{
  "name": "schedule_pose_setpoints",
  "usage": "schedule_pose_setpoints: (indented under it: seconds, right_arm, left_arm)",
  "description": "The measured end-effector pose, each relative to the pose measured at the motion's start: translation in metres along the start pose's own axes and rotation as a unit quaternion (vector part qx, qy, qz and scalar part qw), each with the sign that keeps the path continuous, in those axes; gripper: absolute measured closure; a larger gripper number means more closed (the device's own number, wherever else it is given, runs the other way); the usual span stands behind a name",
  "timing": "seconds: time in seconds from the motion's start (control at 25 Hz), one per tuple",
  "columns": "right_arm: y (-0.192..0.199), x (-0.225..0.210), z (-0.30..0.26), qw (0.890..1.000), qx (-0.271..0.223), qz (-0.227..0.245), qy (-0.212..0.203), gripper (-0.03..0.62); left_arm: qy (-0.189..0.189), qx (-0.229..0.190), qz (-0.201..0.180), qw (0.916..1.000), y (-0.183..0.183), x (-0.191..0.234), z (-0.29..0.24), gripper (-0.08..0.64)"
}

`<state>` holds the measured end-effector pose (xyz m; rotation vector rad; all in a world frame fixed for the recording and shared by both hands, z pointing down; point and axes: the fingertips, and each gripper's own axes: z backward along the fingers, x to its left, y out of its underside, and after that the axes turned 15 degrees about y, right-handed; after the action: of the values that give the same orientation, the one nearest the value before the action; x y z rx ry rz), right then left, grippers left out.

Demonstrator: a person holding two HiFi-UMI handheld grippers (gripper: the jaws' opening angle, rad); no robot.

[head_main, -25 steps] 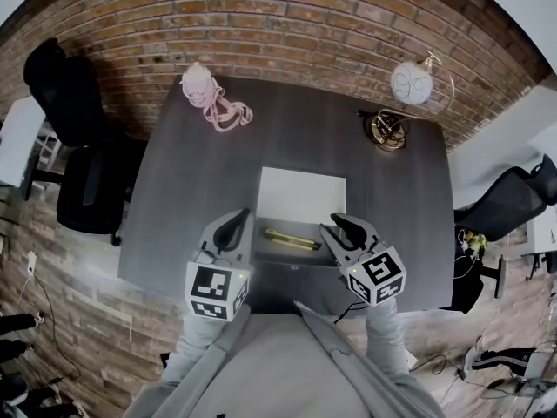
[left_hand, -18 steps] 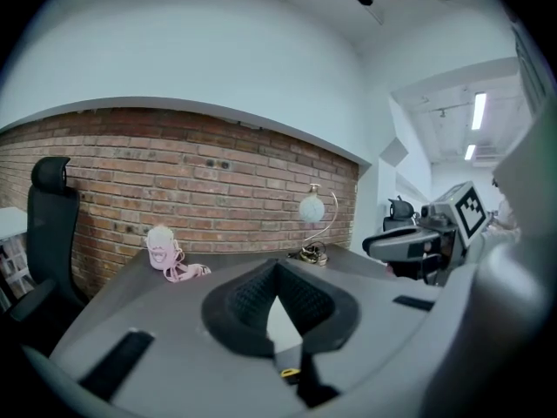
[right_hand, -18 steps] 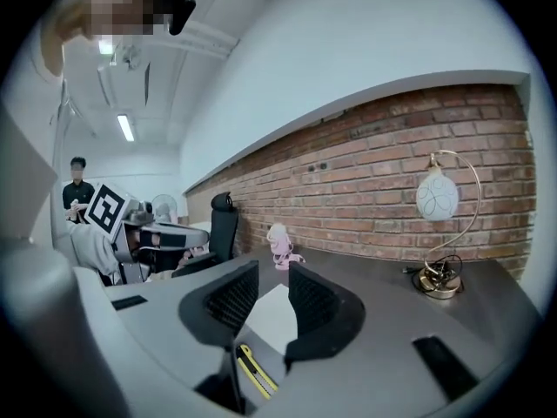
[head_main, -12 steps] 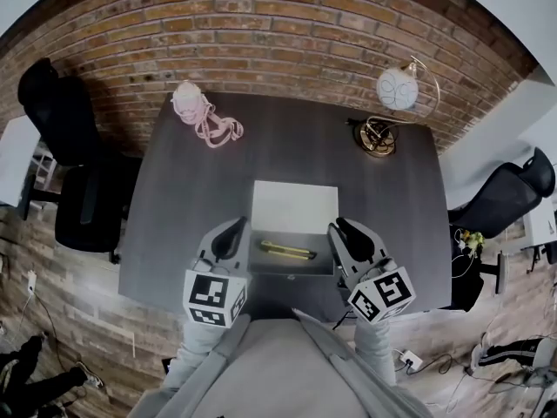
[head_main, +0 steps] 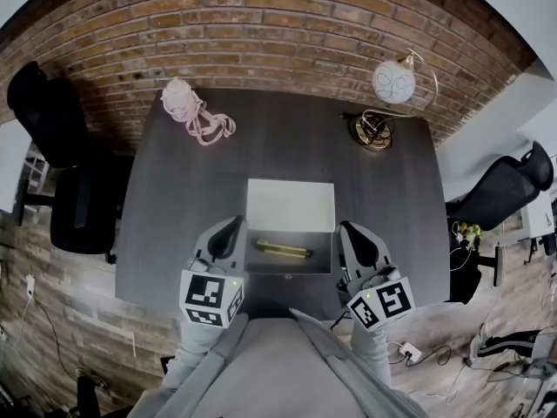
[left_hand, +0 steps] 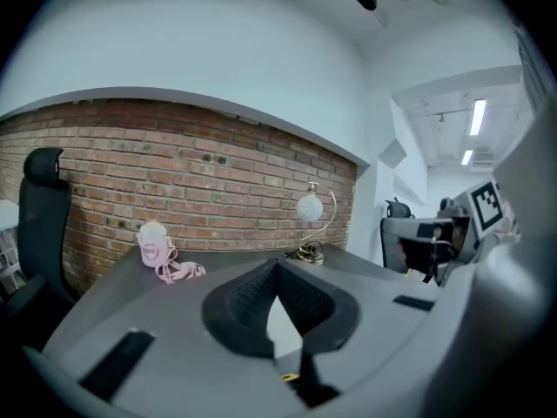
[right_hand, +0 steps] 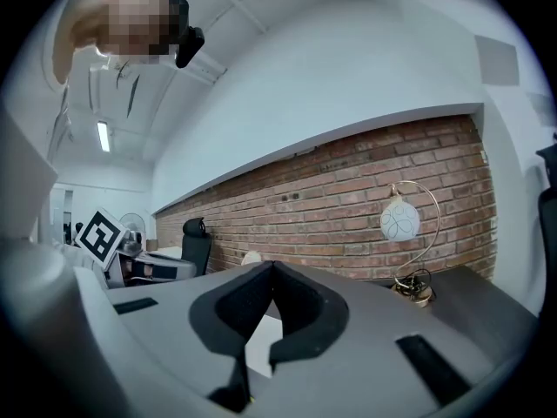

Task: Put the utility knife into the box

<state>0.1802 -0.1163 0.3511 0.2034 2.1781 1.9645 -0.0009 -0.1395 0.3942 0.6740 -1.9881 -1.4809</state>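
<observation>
The yellow utility knife (head_main: pixel 283 249) lies inside the open grey box (head_main: pixel 324 252), whose white lid (head_main: pixel 290 205) stands folded back behind it. My left gripper (head_main: pixel 233 225) hovers at the box's left edge, shut and empty. At the box's right edge sits my right gripper (head_main: pixel 352 231); its jaws are closing and meet at the tips with nothing between them. In the left gripper view the jaws of the left gripper (left_hand: pixel 277 266) touch, with the lid and a sliver of yellow below them. The right gripper (right_hand: pixel 272 266) shows its tips touching too.
The dark grey table (head_main: pixel 174 198) stands against a brick wall (head_main: pixel 278 24). A pink toy with cords (head_main: pixel 193 110) lies at its far left, a globe lamp (head_main: pixel 392 84) at its far right. Black chairs (head_main: pixel 65 172) (head_main: pixel 500 194) flank the table.
The right gripper has drawn back to the right, off the box, and its jaws have come together. The knife stays in the box. The left gripper has barely moved.
</observation>
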Motion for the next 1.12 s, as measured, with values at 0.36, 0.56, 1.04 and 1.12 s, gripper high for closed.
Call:
schedule_pose_setpoints:
  seconds: [0.36,0.56,1.04,1.12]
  right_arm:
    - [0.007,-0.004,-0.001,1.000,0.014,0.003,0.004,0.575]
    - [0.012,-0.005,-0.002,1.000,0.023,0.004,0.002,0.575]
    - [0.015,-0.002,0.002,1.000,0.025,0.012,0.001,0.575]
    - [0.014,-0.003,0.002,1.000,0.025,0.011,0.002,0.575]
  left_arm:
    - [0.008,0.005,0.003,1.0000,0.000,-0.001,-0.009,0.541]
    - [0.008,0.005,0.005,0.9999,0.002,0.001,-0.010,0.541]
    - [0.009,0.003,0.003,1.0000,0.002,-0.002,-0.007,0.541]
    - [0.009,0.004,0.004,0.9999,0.001,-0.002,-0.007,0.541]
